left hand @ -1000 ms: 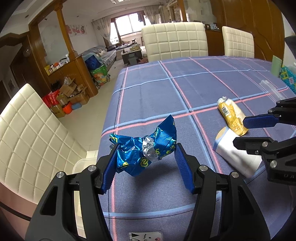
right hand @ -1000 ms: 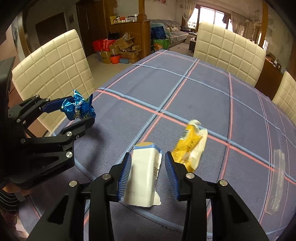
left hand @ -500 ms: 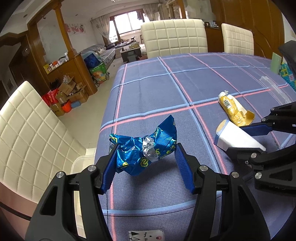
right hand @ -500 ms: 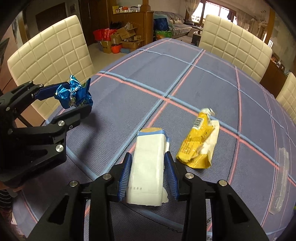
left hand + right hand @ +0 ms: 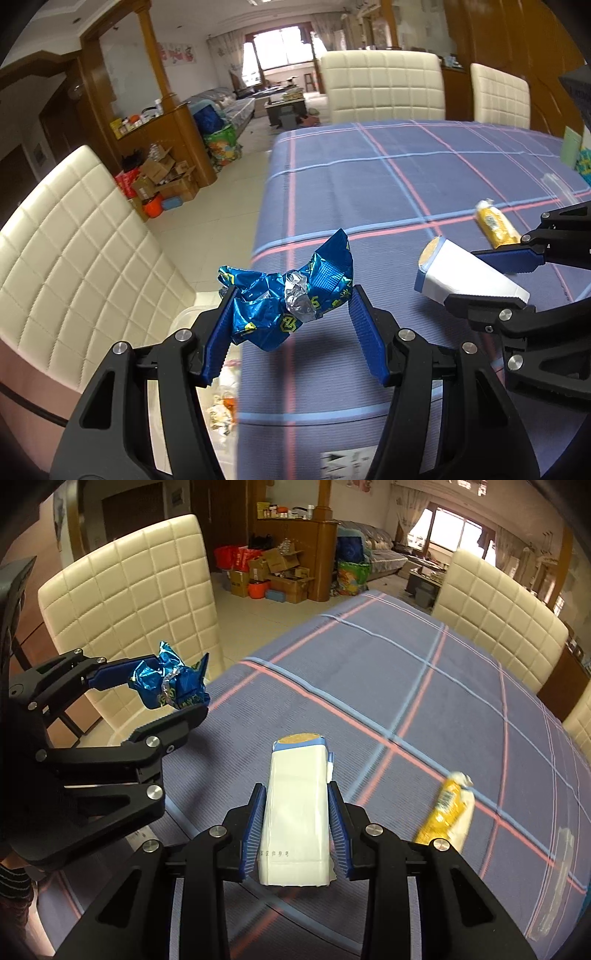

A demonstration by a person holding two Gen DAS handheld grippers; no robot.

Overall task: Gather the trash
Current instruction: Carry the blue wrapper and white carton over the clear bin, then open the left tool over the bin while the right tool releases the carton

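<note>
Carton (image 5: 295, 808) now lifted off tablecloth (image 5: 424, 686) in your R gripper (image 5: 296, 829), fingers clamped; L gripper (image 5: 291, 321) grips blue wrapper (image 5: 288, 295) w/ yellow wrapper (image 5: 445, 814) left.

The left claw (image 5: 291, 317) points forward and downward, its two blue pads pressed on a crumpled blue foil wrapper (image 5: 288, 295) that hangs in the air between them. The right claw (image 5: 297, 814) stands just to its right, tilted more steeply down, its jaws clamped on the sides of a white packet (image 5: 297, 812).
</note>
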